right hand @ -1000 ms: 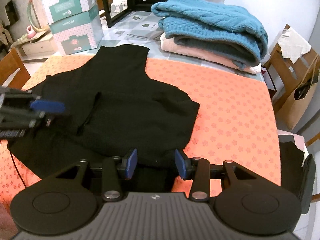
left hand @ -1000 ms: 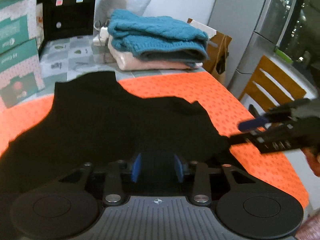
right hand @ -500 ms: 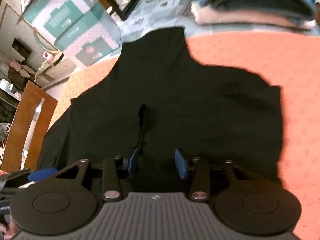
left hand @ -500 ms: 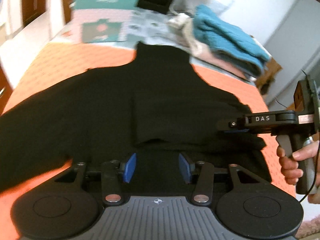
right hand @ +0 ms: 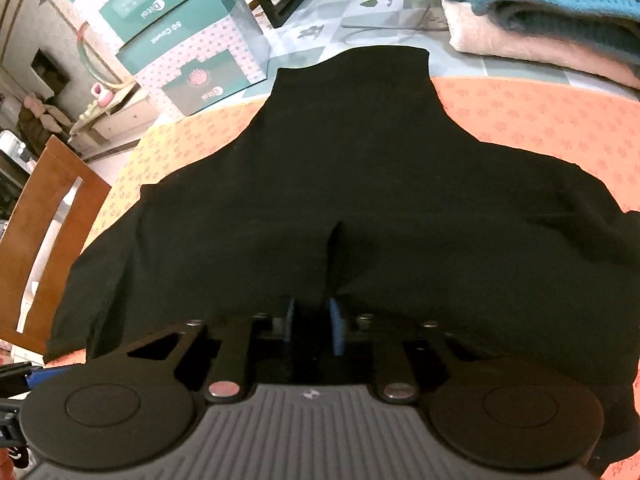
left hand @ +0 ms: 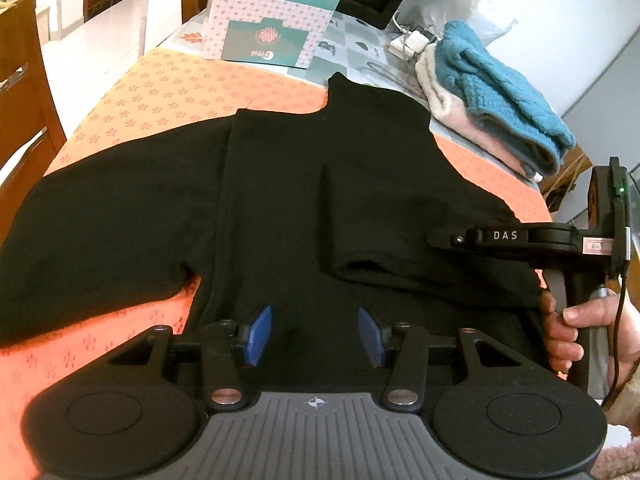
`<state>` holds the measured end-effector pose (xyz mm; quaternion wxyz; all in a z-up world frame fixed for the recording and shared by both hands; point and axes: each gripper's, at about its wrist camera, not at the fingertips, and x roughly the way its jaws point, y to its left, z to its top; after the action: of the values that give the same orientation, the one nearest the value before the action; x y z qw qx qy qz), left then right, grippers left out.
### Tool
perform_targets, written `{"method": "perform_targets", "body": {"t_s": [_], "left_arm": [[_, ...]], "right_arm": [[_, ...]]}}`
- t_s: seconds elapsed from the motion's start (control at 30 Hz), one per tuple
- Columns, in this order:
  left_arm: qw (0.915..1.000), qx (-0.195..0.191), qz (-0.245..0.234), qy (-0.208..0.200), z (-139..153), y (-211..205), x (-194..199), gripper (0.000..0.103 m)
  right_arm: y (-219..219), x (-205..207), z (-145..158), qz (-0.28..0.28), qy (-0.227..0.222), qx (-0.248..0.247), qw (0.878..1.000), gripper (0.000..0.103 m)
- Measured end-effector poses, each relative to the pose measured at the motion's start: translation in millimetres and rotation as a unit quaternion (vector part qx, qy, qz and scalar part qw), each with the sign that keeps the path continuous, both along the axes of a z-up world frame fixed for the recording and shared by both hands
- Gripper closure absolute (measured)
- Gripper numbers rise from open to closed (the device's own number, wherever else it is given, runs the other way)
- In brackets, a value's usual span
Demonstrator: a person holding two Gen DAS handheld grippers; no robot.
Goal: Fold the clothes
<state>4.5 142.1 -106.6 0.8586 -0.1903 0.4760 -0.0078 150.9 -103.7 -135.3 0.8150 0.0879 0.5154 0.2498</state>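
A: Black top lies flat on the orange worktop, right sleeve folded in, left sleeve out at 9 o'clock. Which step?
B: Mid-fold, I judge. Left tongs wide over the hem; right tongs narrow, grip unclear.
A: Obstacles?
B: Folded pile at 2 o'clock, boxes at 12
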Motion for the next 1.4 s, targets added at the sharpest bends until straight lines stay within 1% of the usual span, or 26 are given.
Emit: {"method": "perform_targets", "body": {"t_s": [0.17,0.33,0.53,0.67,0.77,0.9,0.97,1.07,1.1,1.13,1.2,1.23,1.4], "left_arm": [[1.0000,0.001,0.000,0.003,-0.6,-0.4,0.4,0.051],[0.9999,-0.003,0.008,0.008,-1.2,1.5,-0.4,0.051],[1.0000,0.002,0.005,0.007,0.9,-0.9,-0.1,0.050],[0.9999,0.004,0.008,0.007,1.8,-0.7,0.2,0.050],[0.9998,0.004,0.021,0.006,3.8,4.2,-1.2,0.048],[0.9991,0.002,0.041,0.007,5.8,13.2,-3.6,0.047],[0.9985,0.000,0.055,0.010,5.6,19.4,-4.7,0.047],[0.9972,0.001,0.074,0.011,7.6,28.3,-8.1,0.047],[0.9968,0.002,0.079,0.010,9.1,30.9,-9.7,0.047],[0.9964,0.004,0.084,0.009,10.6,33.5,-11.4,0.047],[0.9956,0.007,0.093,0.004,15.1,37.7,-16.5,0.047],[0.9951,0.008,0.098,0.001,17.3,40.0,-19.8,0.047],[0.9901,0.009,0.140,-0.009,25.7,48.4,-40.2,0.047]], "right_arm": [[-10.5,-4.3,9.3,-0.010,-0.007,0.005,1.000,0.098],[-53.2,-3.3,22.4,-0.041,-0.001,0.010,0.999,0.098],[-104.4,-2.1,38.2,-0.078,0.006,0.016,0.997,0.098],[-136.5,-2.8,37.0,-0.092,0.016,-0.002,0.996,0.098],[-155.3,-6.1,37.0,-0.101,0.018,-0.015,0.995,0.098],[-171.4,-4.8,30.3,-0.113,0.026,-0.022,0.993,0.098],[-168.9,-9.1,33.2,-0.108,0.018,-0.031,0.994,0.097],[-161.1,-17.5,40.3,-0.096,-0.001,-0.046,0.994,0.093],[-158.5,-20.4,42.6,-0.092,-0.007,-0.051,0.994,0.091],[-155.9,-23.2,45.0,-0.088,-0.014,-0.055,0.994,0.086],[-150.7,-28.8,49.7,-0.080,-0.026,-0.065,0.994,0.080],[-148.1,-31.6,52.0,-0.076,-0.032,-0.070,0.994,0.076],[-135.1,-45.7,63.8,-0.056,-0.064,-0.095,0.992,0.065]]}}
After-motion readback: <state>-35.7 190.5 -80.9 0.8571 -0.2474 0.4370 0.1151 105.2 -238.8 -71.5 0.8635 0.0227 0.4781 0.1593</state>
